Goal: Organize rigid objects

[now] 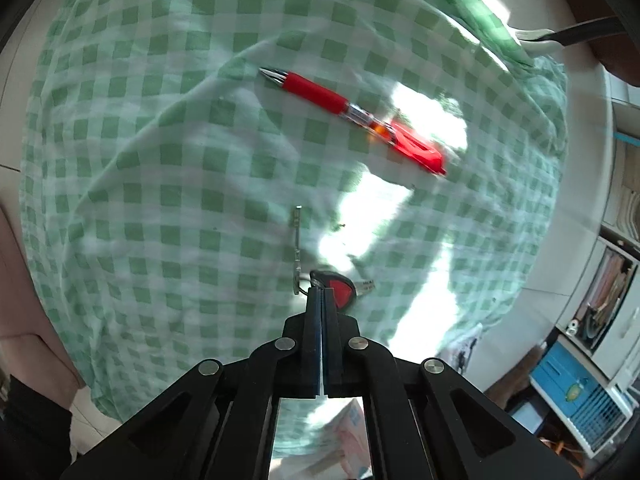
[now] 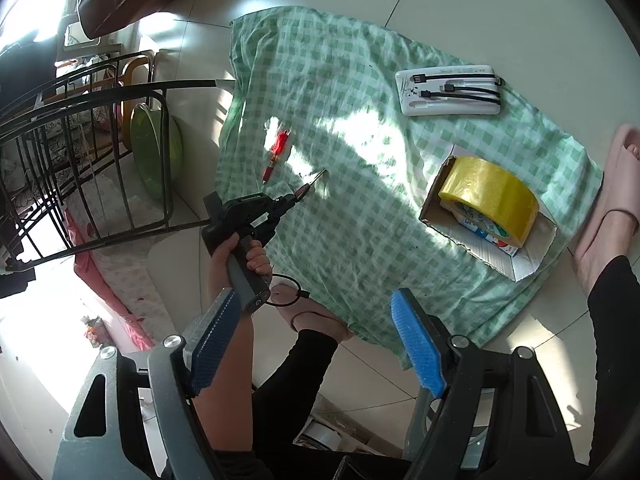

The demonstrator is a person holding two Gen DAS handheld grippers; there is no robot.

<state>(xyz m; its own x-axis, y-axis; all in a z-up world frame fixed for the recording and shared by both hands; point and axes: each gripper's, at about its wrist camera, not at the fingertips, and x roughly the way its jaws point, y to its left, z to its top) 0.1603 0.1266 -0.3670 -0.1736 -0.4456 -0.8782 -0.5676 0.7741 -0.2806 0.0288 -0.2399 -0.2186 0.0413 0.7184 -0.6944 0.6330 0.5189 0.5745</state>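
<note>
Left fingers (image 1: 322, 294) pinched together on the keys (image 1: 340, 286); right fingers (image 2: 416, 344) wide apart, holding nothing.

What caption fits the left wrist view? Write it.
Left gripper shut on keys, red pen lying beyond on checked cloth.

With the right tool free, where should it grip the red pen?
Grip the pen on its rubber sleeve, coming straight down from above with the jaws across the barrel. It lies flat on the cloth, apart from the keys, and the sleeve is uniform and grippy; the clip end is bulky.
</note>
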